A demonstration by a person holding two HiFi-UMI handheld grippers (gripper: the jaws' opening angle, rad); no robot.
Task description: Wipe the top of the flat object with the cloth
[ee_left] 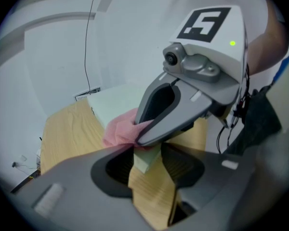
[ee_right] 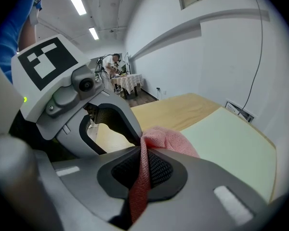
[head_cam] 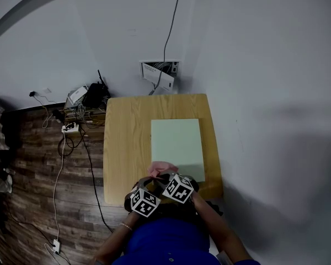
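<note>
A pale green flat board [head_cam: 176, 142] lies on the right half of a wooden table [head_cam: 127, 142]. A pink cloth [head_cam: 161, 168] sits bunched at the board's near left corner. My right gripper [head_cam: 166, 175] is shut on the cloth [ee_right: 166, 138], which runs down between its jaws in the right gripper view. My left gripper [head_cam: 153, 180] stands close beside it, its tips by the cloth [ee_left: 119, 131]. Its jaws stand slightly apart, and the board's corner and table show through the gap. The board [ee_right: 226, 138] stretches away beyond the cloth.
A power strip [head_cam: 70, 128], cables and a black device [head_cam: 95, 94] lie on the wood floor left of the table. An open wall box [head_cam: 160, 70] with a hanging cable sits behind the table. White walls close the far and right sides.
</note>
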